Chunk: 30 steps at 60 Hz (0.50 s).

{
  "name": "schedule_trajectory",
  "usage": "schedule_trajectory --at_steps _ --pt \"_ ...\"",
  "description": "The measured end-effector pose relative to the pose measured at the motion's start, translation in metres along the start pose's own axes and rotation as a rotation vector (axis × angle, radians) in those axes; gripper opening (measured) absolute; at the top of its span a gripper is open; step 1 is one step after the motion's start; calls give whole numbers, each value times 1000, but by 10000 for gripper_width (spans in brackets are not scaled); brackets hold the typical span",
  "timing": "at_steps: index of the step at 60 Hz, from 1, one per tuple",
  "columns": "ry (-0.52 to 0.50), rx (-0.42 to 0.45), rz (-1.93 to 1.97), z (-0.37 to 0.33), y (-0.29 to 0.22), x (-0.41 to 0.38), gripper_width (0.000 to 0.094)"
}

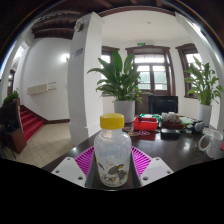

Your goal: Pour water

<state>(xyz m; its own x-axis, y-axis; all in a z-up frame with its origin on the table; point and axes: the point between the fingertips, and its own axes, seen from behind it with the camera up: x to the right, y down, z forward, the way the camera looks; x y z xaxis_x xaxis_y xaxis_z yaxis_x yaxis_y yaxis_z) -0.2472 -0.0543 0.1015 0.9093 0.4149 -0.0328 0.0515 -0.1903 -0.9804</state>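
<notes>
Your tool [112, 160] clamps the yellow-capped bottle [112, 150] upright between both pads, keeping water in; a white mug [209, 140] waits on the dark surface [180, 150].

1 bottle [112, 152], 2 potted plants [122, 78] [207, 82], 1 white mug [209, 141], 1 pillar [85, 75], 1 gripper [112, 166].

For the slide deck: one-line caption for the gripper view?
Gripper closed on yellow-capped bottle above dark table.
</notes>
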Motion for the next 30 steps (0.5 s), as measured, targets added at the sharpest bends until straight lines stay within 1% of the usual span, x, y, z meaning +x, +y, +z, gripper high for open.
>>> schedule_trajectory --at_steps 1,5,6,11,12,14,15,16,18,24,30 --pt "1 0 4 -2 0 1 553" --pt "23 0 20 -10 2 16 501" --pt "28 2 21 -4 -6 40 487" --pt "40 1 -1 -5 -3 44 453" --pt "41 -2 -8 -7 -3 43 434" --pt "38 -1 -22 -11 -3 46 435" --pt "30 1 -26 -9 -5 66 436" --pt "27 3 -27 -7 -7 55 434" --pt "18 1 -27 -8 -7 55 435" --pt "-5 -2 6 -9 -3 85 435" --pt "31 -25 86 -13 -7 120 436"
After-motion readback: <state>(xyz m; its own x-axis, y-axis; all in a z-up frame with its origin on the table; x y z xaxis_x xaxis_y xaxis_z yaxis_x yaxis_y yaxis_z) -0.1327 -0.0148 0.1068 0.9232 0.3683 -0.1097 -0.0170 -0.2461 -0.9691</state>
